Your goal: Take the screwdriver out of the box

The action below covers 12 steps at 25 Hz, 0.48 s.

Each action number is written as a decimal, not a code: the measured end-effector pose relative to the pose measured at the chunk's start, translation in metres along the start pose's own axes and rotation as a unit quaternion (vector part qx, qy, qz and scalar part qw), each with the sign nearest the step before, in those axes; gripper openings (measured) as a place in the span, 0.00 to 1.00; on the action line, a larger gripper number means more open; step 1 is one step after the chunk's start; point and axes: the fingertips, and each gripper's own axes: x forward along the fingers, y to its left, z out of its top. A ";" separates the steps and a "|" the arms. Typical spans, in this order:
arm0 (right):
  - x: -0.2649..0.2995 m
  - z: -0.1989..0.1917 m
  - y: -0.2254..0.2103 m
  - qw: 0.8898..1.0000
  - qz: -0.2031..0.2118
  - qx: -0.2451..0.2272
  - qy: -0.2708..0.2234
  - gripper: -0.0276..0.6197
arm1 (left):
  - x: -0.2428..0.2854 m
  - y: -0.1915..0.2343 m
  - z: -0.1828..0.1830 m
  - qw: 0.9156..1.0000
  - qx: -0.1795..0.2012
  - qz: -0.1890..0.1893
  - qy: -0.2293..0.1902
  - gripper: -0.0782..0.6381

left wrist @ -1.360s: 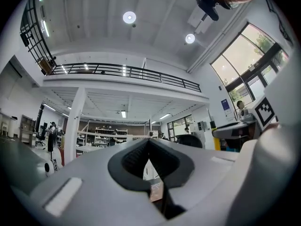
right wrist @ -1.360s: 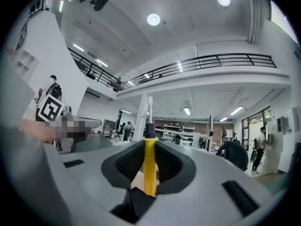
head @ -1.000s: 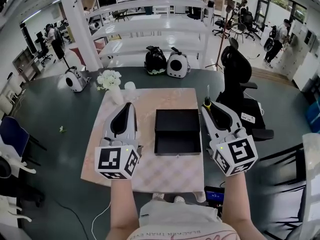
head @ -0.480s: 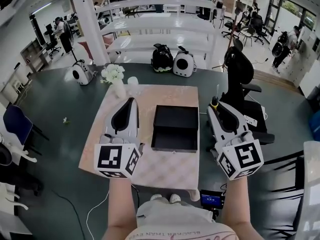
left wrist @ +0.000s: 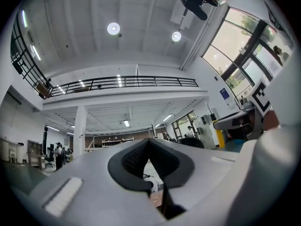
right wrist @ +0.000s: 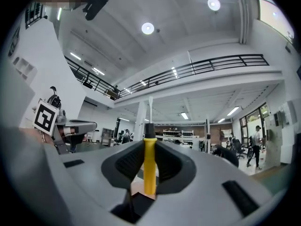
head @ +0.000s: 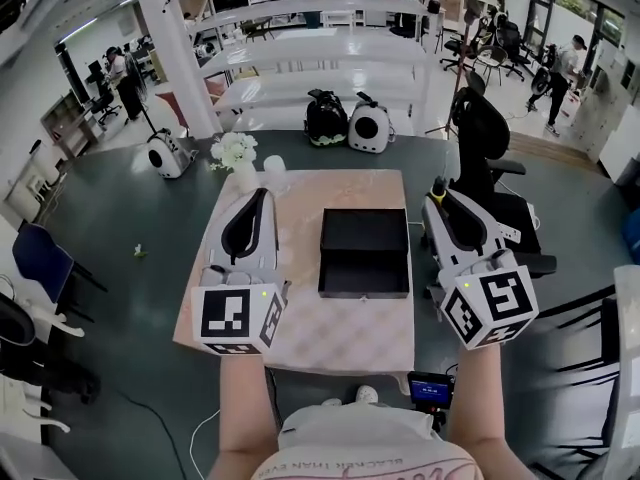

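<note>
The black box (head: 365,253) lies open in the middle of the pink checked mat (head: 300,333), and I see nothing inside it. My right gripper (head: 437,198) hovers just right of the box, past the mat's edge, shut on the screwdriver (head: 436,185). In the right gripper view the yellow handle (right wrist: 149,166) stands upright between the dark pads, its thin shaft pointing up beyond the gripper (right wrist: 149,147). My left gripper (head: 262,198) is held over the mat to the left of the box. Its pads meet with nothing between them in the left gripper view (left wrist: 149,149).
A vase of white flowers (head: 232,154) and a white cup (head: 275,168) stand at the mat's far left corner. Two rounded bags (head: 347,121) sit at the table's far edge. A black office chair (head: 485,133) stands to the right. A small screen (head: 430,390) lies below the table.
Both grippers have lifted slightly. The right one, still holding the screwdriver, has drifted a little to the right, away from the box.
</note>
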 end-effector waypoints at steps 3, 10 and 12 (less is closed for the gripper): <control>0.001 0.005 0.006 1.000 -0.010 0.001 -0.004 0.16 | -0.006 0.009 0.005 1.000 -0.004 0.000 -0.011 0.12; 0.000 0.004 0.021 1.000 -0.014 -0.007 0.003 0.16 | -0.019 0.019 0.002 1.000 -0.015 0.001 -0.015 0.12; -0.001 0.006 0.024 1.000 -0.014 -0.009 0.004 0.16 | -0.022 0.020 0.002 1.000 -0.019 0.001 -0.015 0.12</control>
